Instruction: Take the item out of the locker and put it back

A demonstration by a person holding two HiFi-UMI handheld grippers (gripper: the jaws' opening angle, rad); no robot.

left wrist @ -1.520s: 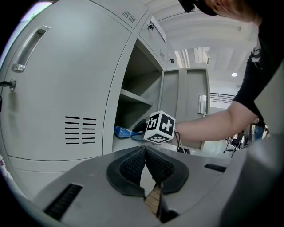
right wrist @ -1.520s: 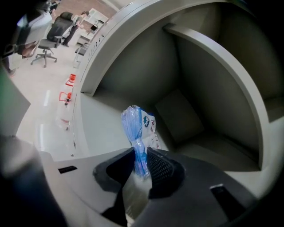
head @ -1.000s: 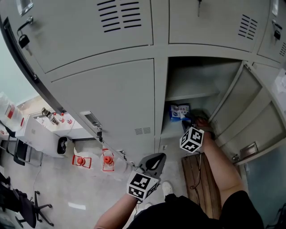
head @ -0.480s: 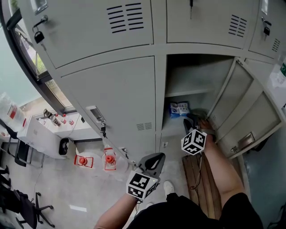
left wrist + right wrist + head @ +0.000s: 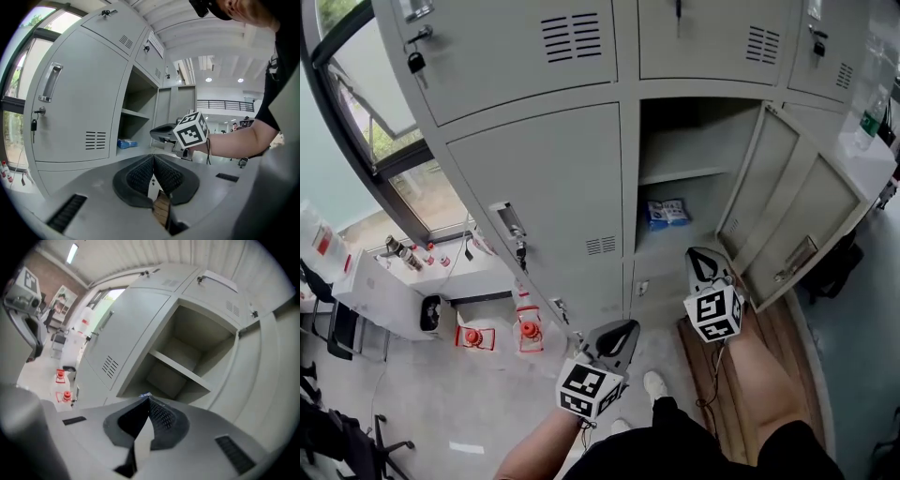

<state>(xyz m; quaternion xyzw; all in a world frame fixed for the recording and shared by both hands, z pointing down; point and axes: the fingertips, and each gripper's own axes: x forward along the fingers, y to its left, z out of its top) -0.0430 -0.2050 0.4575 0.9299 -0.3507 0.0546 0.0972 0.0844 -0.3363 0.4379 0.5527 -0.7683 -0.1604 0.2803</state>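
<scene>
The blue packet [image 5: 667,213] lies on the floor of the open locker [image 5: 698,150], apparently put away, so the right gripper [image 5: 705,265] is clenched on nothing just outside and the left gripper [image 5: 617,334] hangs low, closed and empty.

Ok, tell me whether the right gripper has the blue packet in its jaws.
No: the blue packet lies inside the open locker, apart from the right gripper, whose jaws are shut on nothing.
</scene>
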